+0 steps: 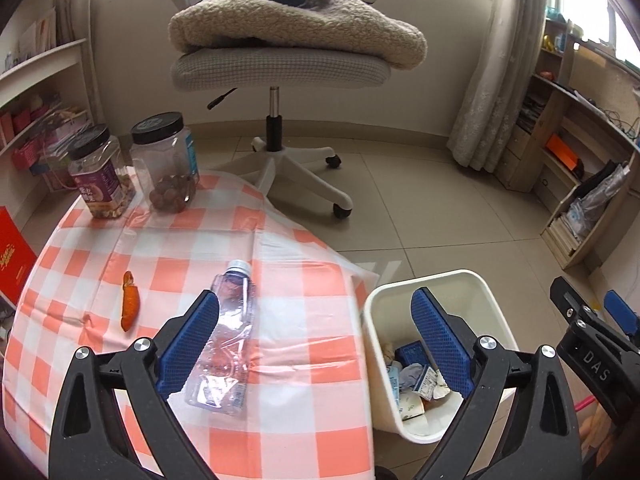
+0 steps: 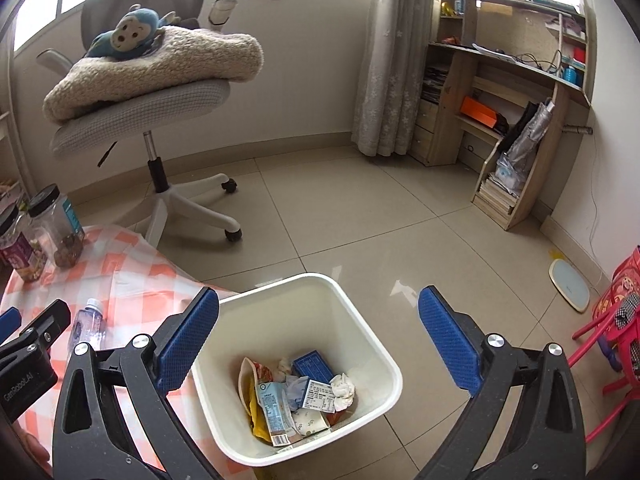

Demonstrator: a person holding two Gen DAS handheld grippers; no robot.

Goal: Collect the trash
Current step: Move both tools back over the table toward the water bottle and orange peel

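A crushed clear plastic bottle (image 1: 226, 340) lies on the orange-and-white checked tablecloth (image 1: 172, 248), right beside my left finger. An orange peel (image 1: 130, 307) lies to its left. My left gripper (image 1: 316, 336) is open and empty above the table's right edge. A white bin (image 2: 352, 320) stands on the floor to the right of the table, holding cartons, wrappers and tissues (image 2: 304, 396). My right gripper (image 2: 320, 336) is open and empty, hovering over the bin. The bin (image 1: 492, 312) and bottle (image 2: 86, 326) show in both views.
Two black-lidded jars (image 1: 168, 160) stand at the table's far edge. An office chair (image 1: 280, 68) with a blanket and a plush monkey stands beyond. Shelves (image 2: 500, 112) line the right wall. A red child's chair (image 2: 612, 328) stands at the right.
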